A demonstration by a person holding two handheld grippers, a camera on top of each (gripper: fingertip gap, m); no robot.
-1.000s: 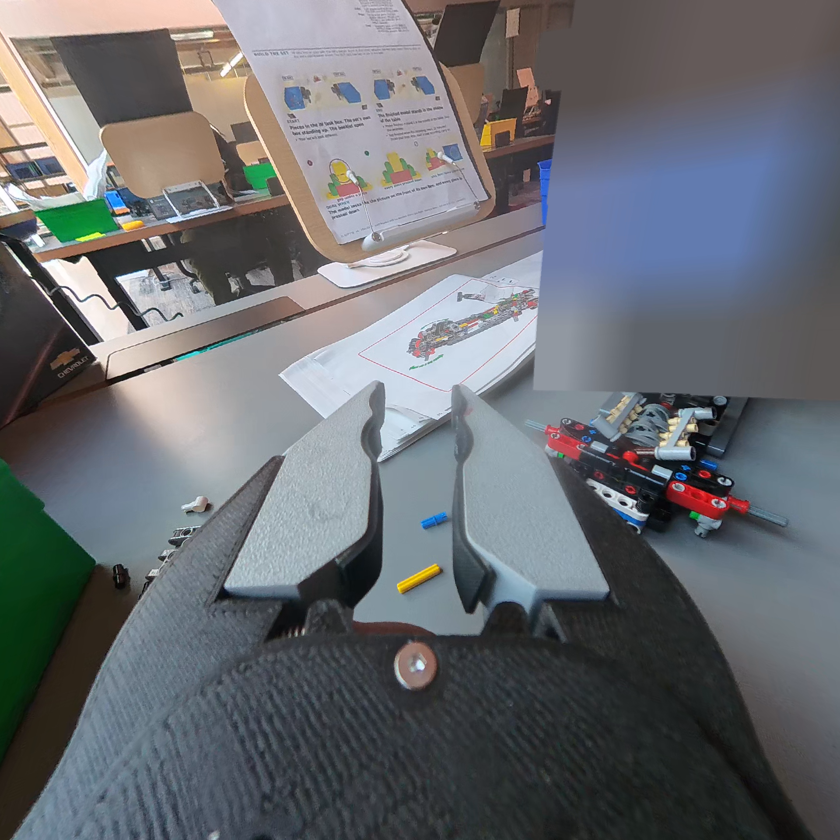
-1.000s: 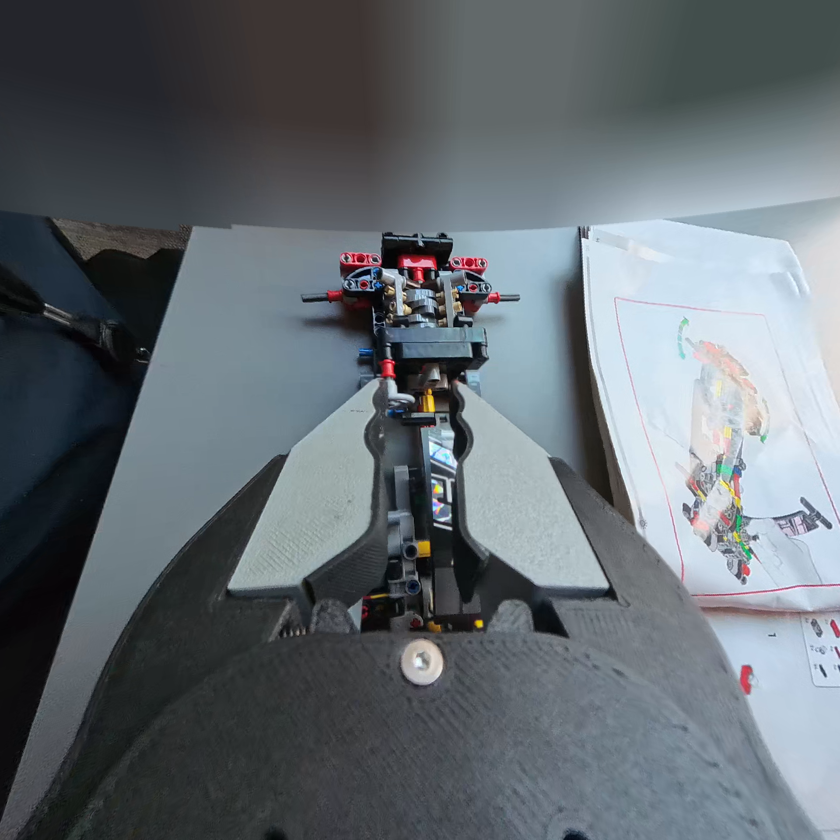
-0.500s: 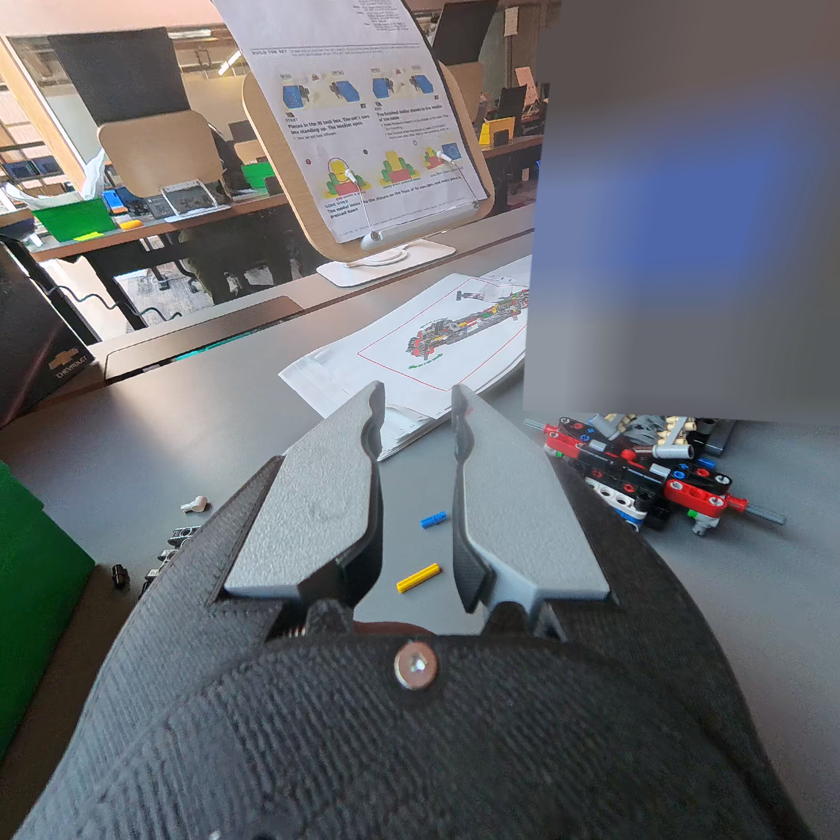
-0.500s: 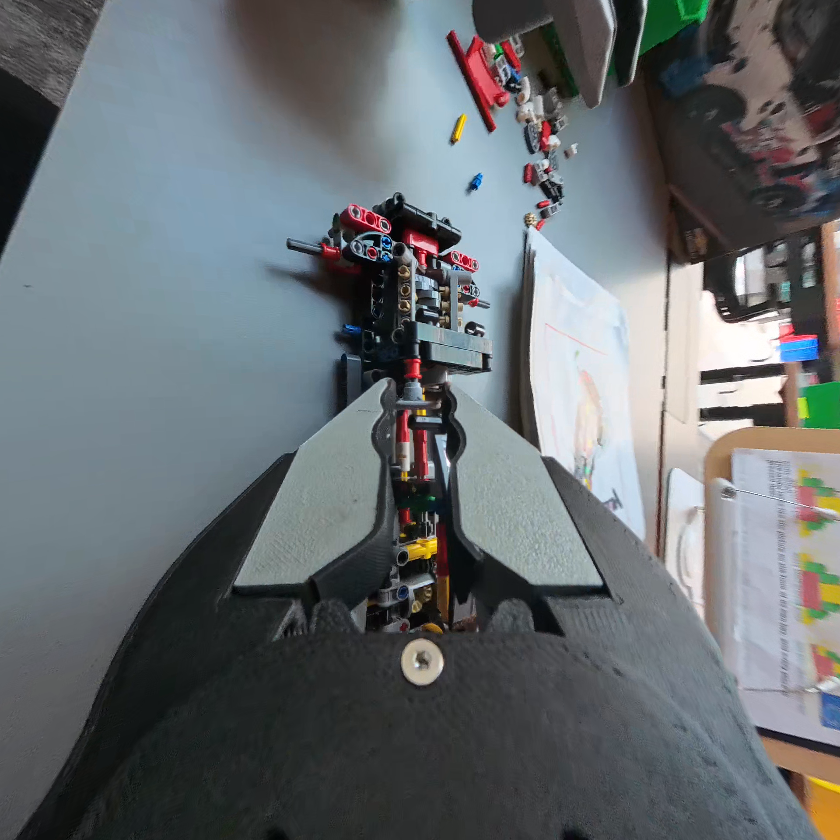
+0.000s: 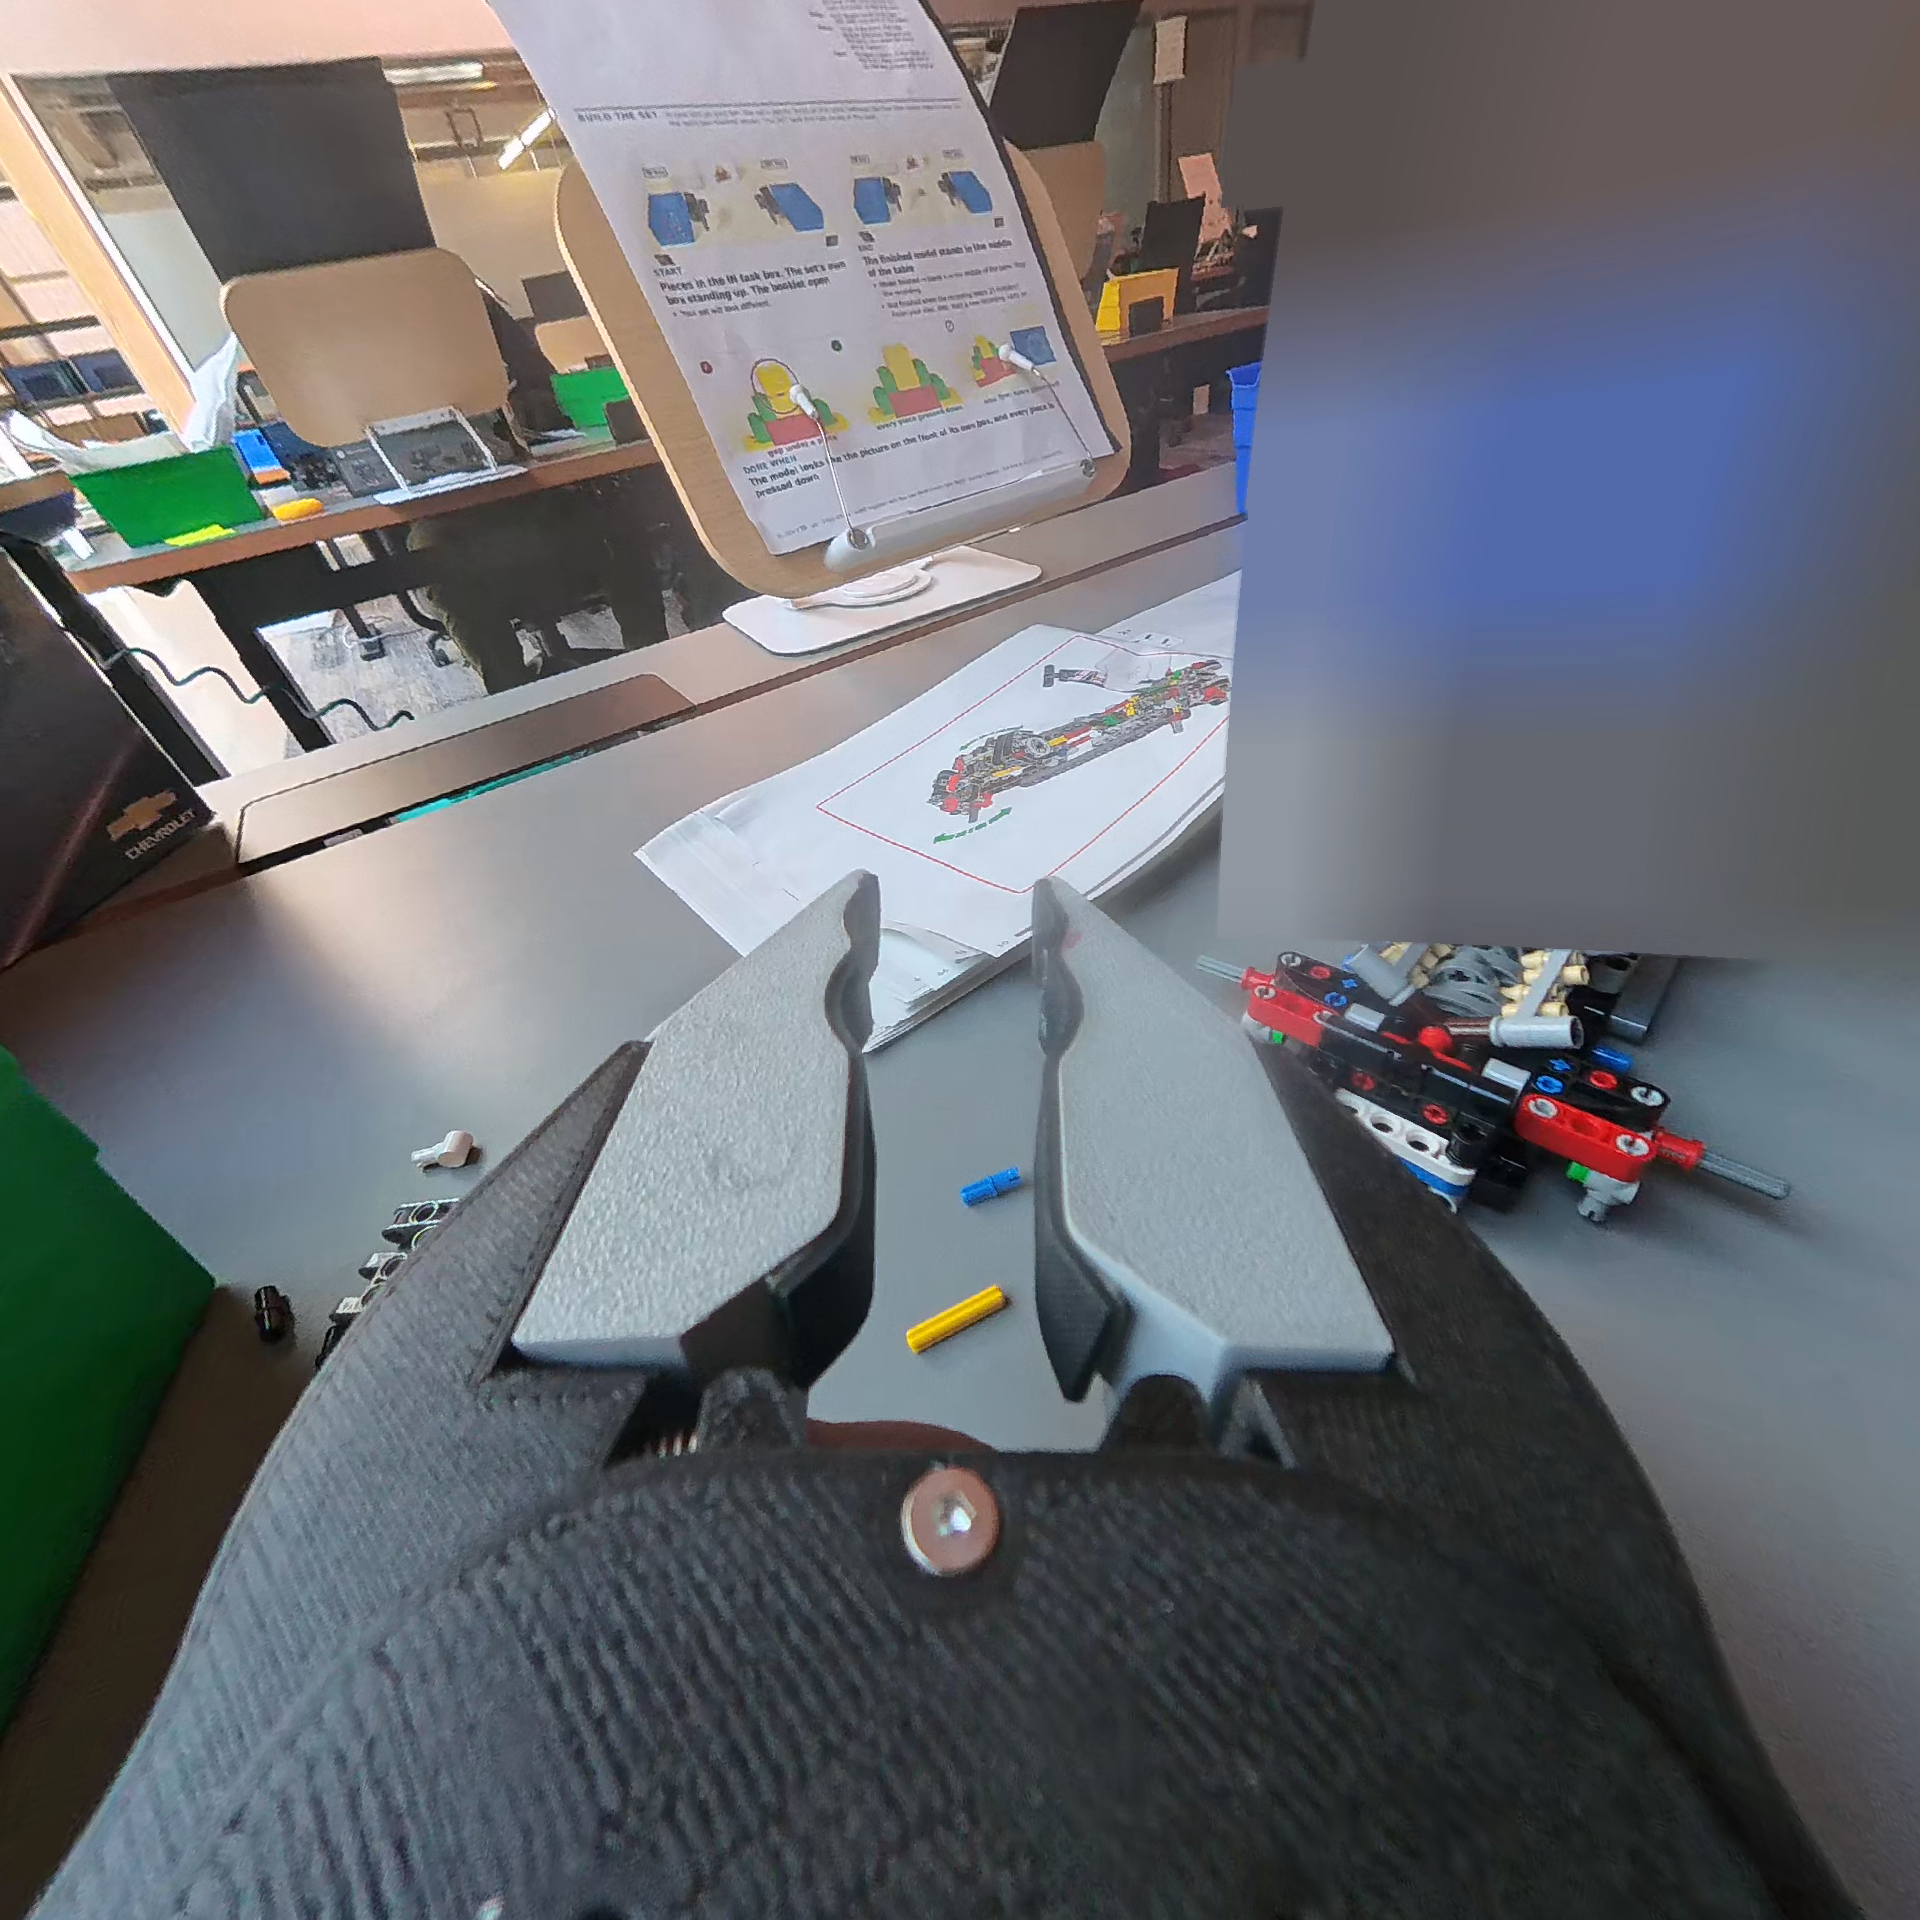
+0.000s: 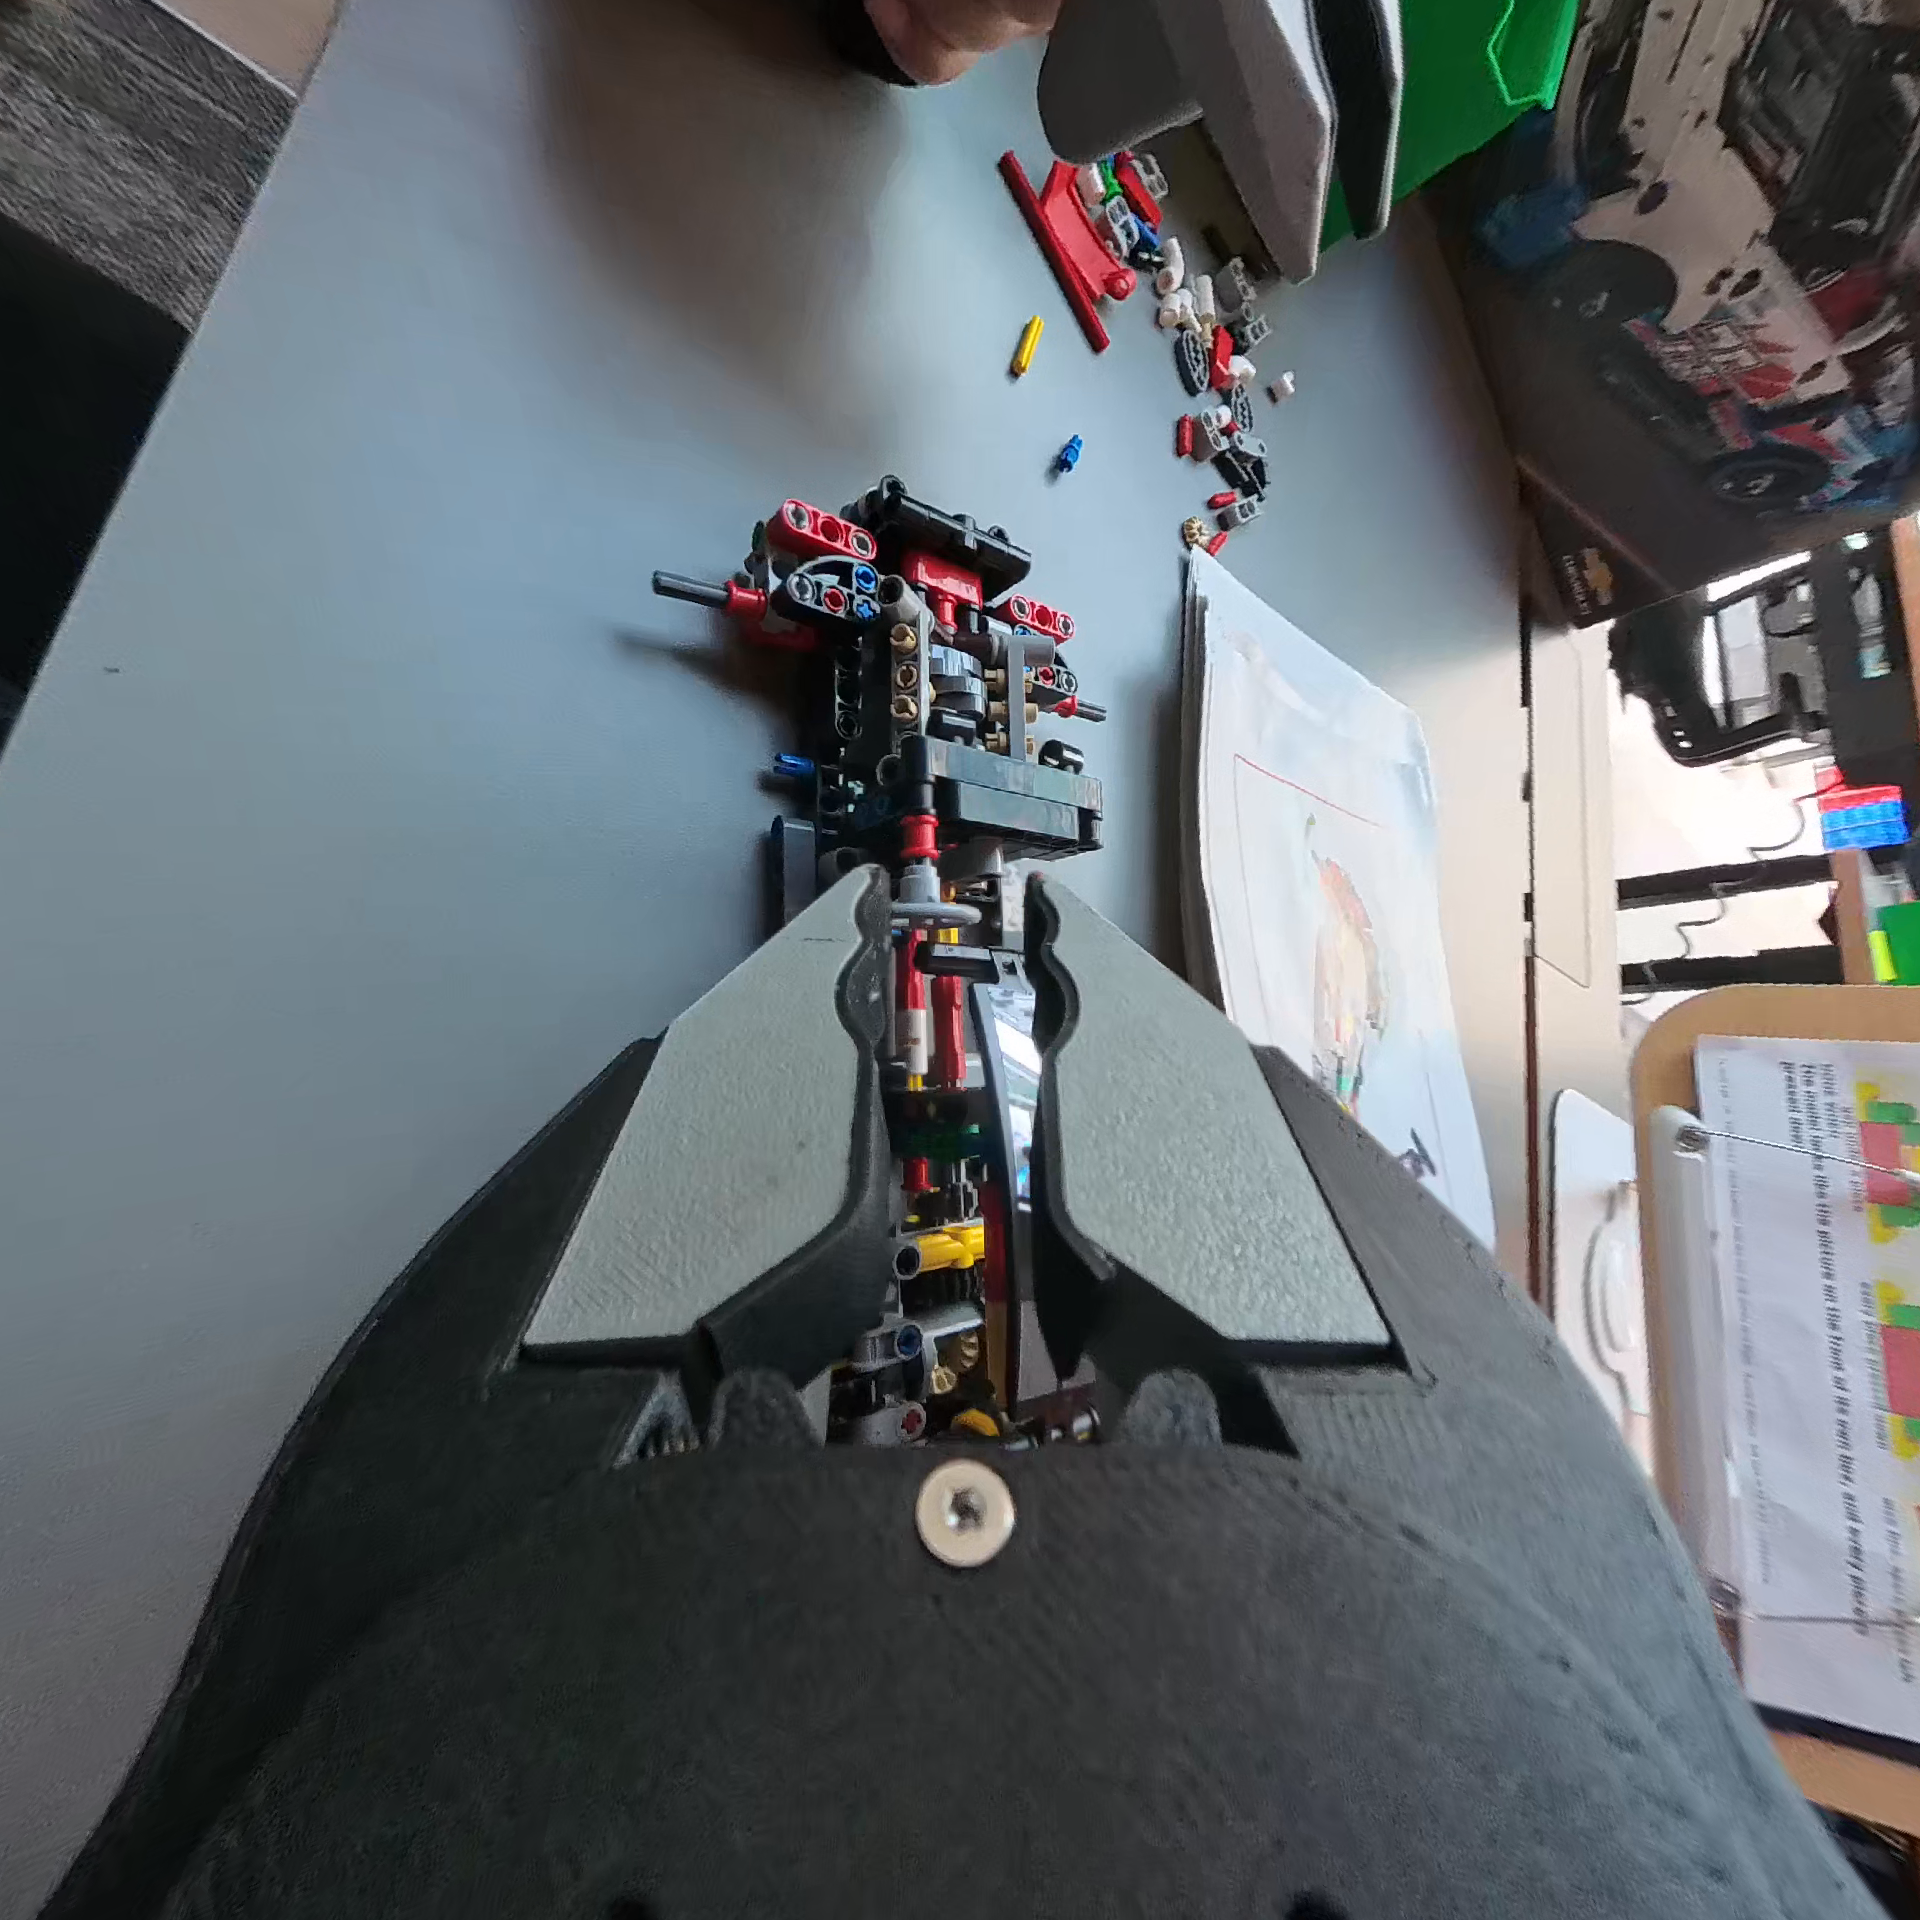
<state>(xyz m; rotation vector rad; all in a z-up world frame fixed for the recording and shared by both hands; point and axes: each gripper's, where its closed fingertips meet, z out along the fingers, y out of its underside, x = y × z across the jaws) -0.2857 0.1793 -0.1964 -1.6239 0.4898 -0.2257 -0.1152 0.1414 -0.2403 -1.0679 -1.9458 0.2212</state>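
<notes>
1. Left gripper [image 5: 954, 914]: grey fingers parted, nothing between them. It hangs over the grey tabletop [image 5: 312, 1039], with a small yellow axle pin [image 5: 956, 1321] and a tiny blue connector pin [image 5: 989, 1184] lying on the table under the gap, not touched.
2. Right gripper [image 6: 958, 904] straddles the long black, red and grey brick-built car chassis [image 6: 935, 675], jaws either side of its narrow spine. Looks like a hold on the model, but I can't tell if both pads actually press.
3. The chassis lies flat on the table, just beside the open white instruction booklet [image 6: 1320, 883], probably so the page stays readable.
4. Loose small pieces [image 6: 1205, 343] sit in a scatter near a green bin [image 6: 1455, 94], handy for picking.
5. The chassis's near end is hidden behind the right gripper's body, and a blurred patch covers much of the left view.
</notes>
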